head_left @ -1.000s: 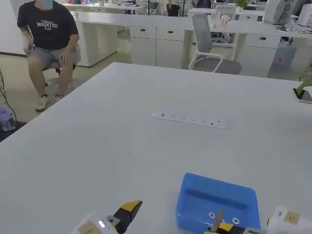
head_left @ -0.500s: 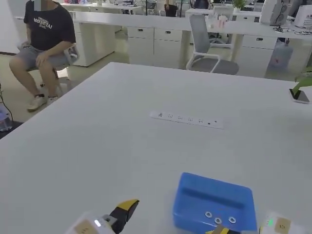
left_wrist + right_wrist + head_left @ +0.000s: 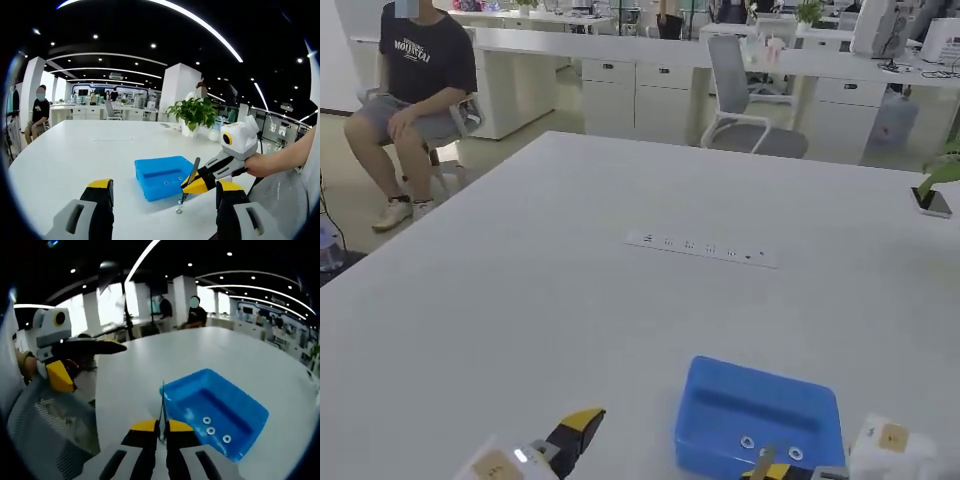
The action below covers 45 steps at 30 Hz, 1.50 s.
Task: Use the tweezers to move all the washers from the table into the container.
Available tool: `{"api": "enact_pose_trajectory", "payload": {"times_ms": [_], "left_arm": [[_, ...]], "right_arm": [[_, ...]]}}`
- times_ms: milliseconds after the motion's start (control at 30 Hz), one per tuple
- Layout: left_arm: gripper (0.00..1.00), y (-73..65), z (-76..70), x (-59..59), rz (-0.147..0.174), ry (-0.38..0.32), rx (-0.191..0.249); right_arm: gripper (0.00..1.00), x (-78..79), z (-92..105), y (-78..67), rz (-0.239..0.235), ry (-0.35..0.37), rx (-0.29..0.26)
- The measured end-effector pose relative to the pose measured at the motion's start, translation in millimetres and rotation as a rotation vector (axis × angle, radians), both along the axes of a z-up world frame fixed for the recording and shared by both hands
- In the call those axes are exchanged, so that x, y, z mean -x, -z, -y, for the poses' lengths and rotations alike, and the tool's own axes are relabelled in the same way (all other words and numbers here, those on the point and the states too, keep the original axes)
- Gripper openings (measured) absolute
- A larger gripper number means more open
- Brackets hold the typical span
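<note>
Left gripper view showed my left gripper (image 3: 163,189) with jaws apart, right gripper (image 3: 192,185) clamping tweezers (image 3: 194,167) near a washer (image 3: 178,211) beside the container (image 3: 150,186); a skewed pinch could flick it away.

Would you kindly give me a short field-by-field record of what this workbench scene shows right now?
container: blue plastic rectangular tray, open, on the white table
washers in container: three small metal rings on its floor
washer on table: one small ring beside the tray, just below the tweezer tips; contact cannot be told
tweezers: thin metal tweezers, clamped in the right gripper
left gripper: jaws wide apart, holding nothing
background: white power strip; seated person
</note>
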State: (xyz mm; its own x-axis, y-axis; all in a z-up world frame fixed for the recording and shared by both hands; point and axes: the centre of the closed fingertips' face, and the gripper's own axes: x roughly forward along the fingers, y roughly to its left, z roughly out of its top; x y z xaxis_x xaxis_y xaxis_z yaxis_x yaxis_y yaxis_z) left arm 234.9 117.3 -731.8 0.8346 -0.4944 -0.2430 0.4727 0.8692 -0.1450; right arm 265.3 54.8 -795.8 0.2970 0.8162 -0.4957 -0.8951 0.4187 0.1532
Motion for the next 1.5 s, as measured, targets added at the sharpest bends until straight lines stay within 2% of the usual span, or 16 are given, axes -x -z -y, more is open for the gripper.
{"api": "enact_pose_trajectory", "payload": {"times_ms": [167,367,667,767,1000,1167,1300,1500], "left_arm": [[0.86,0.1,0.2,-0.2,0.0,0.003,0.005],[0.87,-3.0,-0.8,-1.2,0.011,-0.005,0.023],[0.87,-2.8,0.2,-0.8,0.012,0.001,0.023],[0.87,-2.2,0.2,-0.8,0.01,0.002,0.023],[0.87,-2.1,2.6,0.1,0.013,0.012,0.007],[0.87,-6.3,3.5,0.3,0.017,0.001,0.015],[0.87,-7.7,4.7,0.7,0.019,0.001,0.014],[0.87,-7.2,2.8,0.4,0.019,-0.004,0.016]], "right_arm": [[0.03,1.1,5.5,-16.9,0.0,-0.023,0.003],[0.03,-5.9,4.6,-41.1,-0.041,-0.01,-0.066],[0.03,-25.5,-0.8,-63.3,-0.056,0.0,-0.118],[0.03,-34.6,-2.2,-63.1,-0.058,-0.002,-0.118],[0.03,-55.3,-7.9,-64.8,-0.106,0.032,-0.156],[0.03,-67.0,-11.6,-62.6,-0.13,0.061,-0.166],[0.03,-76.2,-13.5,-56.1,-0.16,0.085,-0.163],[0.03,-83.1,-15.5,-41.1,-0.191,0.102,-0.122]]}}
